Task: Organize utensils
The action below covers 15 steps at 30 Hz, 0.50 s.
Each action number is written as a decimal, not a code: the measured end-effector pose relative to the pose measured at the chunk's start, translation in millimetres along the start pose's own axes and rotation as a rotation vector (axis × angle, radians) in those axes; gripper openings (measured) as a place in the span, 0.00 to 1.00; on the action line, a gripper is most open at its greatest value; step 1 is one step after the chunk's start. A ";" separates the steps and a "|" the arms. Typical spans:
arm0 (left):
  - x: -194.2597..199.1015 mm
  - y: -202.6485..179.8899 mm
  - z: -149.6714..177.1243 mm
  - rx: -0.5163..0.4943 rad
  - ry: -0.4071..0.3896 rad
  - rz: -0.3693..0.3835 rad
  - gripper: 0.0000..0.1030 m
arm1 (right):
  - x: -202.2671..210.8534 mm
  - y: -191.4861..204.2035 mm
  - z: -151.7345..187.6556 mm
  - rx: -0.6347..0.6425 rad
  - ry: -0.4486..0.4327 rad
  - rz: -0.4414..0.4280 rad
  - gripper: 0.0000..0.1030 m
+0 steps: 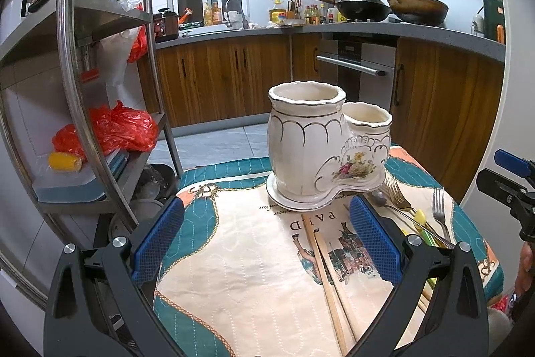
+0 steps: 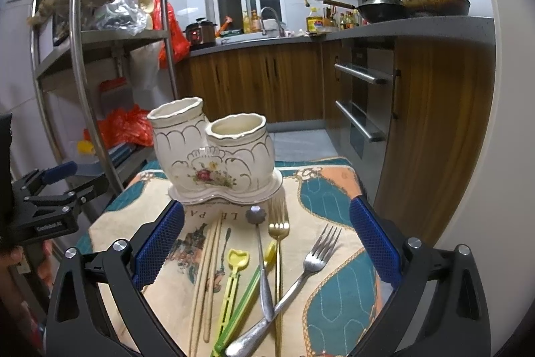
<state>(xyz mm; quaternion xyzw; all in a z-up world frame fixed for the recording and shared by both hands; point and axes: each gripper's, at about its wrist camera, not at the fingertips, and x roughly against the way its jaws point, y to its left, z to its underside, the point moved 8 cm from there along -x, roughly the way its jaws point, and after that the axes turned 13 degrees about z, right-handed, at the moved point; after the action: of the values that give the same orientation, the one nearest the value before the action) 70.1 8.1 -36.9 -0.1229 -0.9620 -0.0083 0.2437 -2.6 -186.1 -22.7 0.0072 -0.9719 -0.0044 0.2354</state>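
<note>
Both of my grippers stand with their blue pads spread wide and nothing between them. On my left gripper [image 1: 265,243], the fingers [image 1: 157,243] hover over the patterned cloth [image 1: 234,273], touching nothing; the wooden chopsticks [image 1: 326,283] lie just inside the right pad. My right gripper [image 2: 266,245] hangs over the loose cutlery, its pads [image 2: 374,245] clear of every piece.

From the right wrist I count two chopsticks [image 2: 207,276] at 7 o'clock, one yellow-green clip tool [image 2: 234,276], one long spoon with a flower-shaped bowl [image 2: 259,256], one gold fork [image 2: 278,250] and one silver fork [image 2: 311,263] crossing over the others toward 5 o'clock. A green stick [image 2: 240,310] lies under the spoon's handle; I cannot tell what it is. Handle ends of most pieces run out of frame at 6 o'clock.

One cream ceramic holder [image 2: 214,153] with two cups, both looking empty, stands at 12 o'clock on the cloth, just beyond the fork tines. In the left view the right pad hides much of the cutlery, and the other gripper [image 1: 511,186] is cut off at 3 o'clock.
</note>
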 end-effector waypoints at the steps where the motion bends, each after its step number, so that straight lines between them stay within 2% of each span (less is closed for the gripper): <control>1: -0.1 0.3 -0.3 0.002 0.001 0.000 0.95 | -0.5 -0.2 0.0 -0.001 0.002 0.000 0.95; 15: -3.1 0.4 2.0 0.006 0.008 0.003 0.95 | -6.3 -5.0 4.6 0.000 0.026 0.010 0.95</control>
<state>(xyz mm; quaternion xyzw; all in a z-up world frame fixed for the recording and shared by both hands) 71.9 7.9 -40.1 -0.1237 -0.9609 -0.0056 0.2478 1.0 -191.0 -29.8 0.0021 -0.9688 -0.0033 0.2479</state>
